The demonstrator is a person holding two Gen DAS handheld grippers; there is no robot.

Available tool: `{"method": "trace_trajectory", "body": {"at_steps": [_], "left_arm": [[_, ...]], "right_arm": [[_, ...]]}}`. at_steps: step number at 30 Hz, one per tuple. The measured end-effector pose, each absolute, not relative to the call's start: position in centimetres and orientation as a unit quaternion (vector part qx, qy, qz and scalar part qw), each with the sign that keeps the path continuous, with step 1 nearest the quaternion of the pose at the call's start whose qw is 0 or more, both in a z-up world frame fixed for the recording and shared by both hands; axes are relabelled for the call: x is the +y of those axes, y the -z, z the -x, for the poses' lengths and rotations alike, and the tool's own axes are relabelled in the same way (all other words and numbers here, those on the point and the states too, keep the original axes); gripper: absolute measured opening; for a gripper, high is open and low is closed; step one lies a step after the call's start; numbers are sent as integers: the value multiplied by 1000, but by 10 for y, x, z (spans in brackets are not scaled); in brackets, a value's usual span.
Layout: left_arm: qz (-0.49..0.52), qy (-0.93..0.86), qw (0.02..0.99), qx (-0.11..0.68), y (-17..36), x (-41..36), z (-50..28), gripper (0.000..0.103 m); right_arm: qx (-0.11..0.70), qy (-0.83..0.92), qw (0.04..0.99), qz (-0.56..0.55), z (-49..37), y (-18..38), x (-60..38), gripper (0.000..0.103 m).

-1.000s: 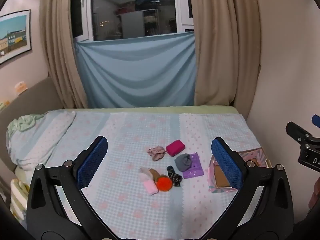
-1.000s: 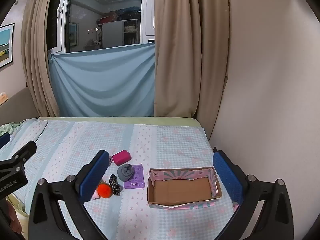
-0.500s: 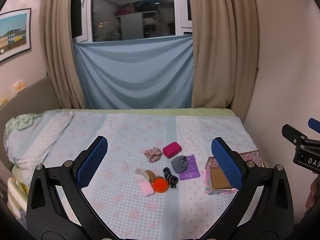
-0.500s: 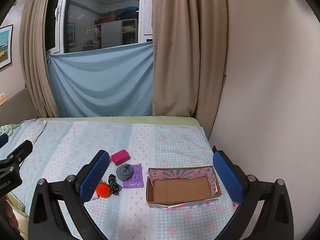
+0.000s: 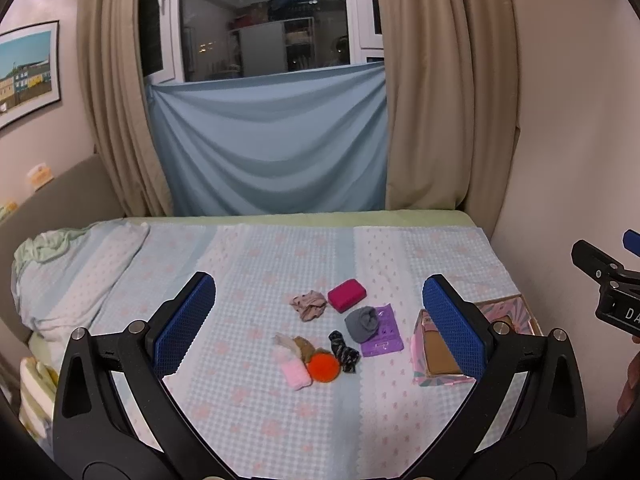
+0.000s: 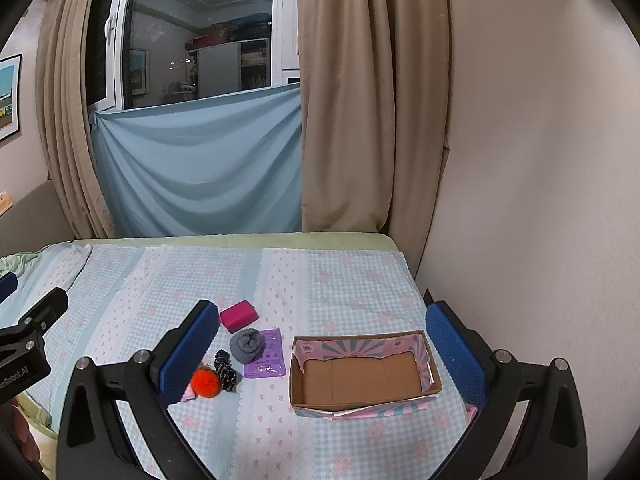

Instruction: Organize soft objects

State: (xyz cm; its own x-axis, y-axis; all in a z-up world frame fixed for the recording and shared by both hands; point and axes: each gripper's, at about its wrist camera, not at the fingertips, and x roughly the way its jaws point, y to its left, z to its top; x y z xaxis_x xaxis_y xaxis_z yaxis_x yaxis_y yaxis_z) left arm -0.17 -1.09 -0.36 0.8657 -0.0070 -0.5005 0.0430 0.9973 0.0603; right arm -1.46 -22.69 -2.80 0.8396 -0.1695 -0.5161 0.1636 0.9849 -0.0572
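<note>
Small soft items lie on the bed: an orange pom-pom [image 5: 323, 366], a pink roll [image 5: 295, 374], a dark patterned sock [image 5: 344, 351], a grey sock ball [image 5: 362, 322] on a purple packet [image 5: 382, 336], a magenta sponge [image 5: 347, 294] and a beige cloth [image 5: 308, 305]. An empty cardboard box [image 6: 362, 376] with pink trim stands to their right. My left gripper [image 5: 320, 324] is open, held above and before the pile. My right gripper [image 6: 322, 354] is open, before the box.
The bed [image 5: 256, 256] has a blue checked cover with a pillow [image 5: 68, 264] at the left. A wall [image 6: 540, 200] runs along the bed's right side. Curtains [image 5: 424, 100] and a blue sheet [image 5: 268, 144] hang behind.
Both grippers have drifted slightly back and up, so the items and box sit a little lower in the views. Nothing on the bed has moved.
</note>
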Motion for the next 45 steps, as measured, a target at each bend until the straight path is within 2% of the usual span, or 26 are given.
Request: {"method": "trace_trajectory", "body": {"at_steps": [45], "left_arm": [[-31, 11, 966, 258, 8, -11, -4, 103]], "right_arm": [[264, 85, 961, 9, 5, 21, -229, 103]]}}
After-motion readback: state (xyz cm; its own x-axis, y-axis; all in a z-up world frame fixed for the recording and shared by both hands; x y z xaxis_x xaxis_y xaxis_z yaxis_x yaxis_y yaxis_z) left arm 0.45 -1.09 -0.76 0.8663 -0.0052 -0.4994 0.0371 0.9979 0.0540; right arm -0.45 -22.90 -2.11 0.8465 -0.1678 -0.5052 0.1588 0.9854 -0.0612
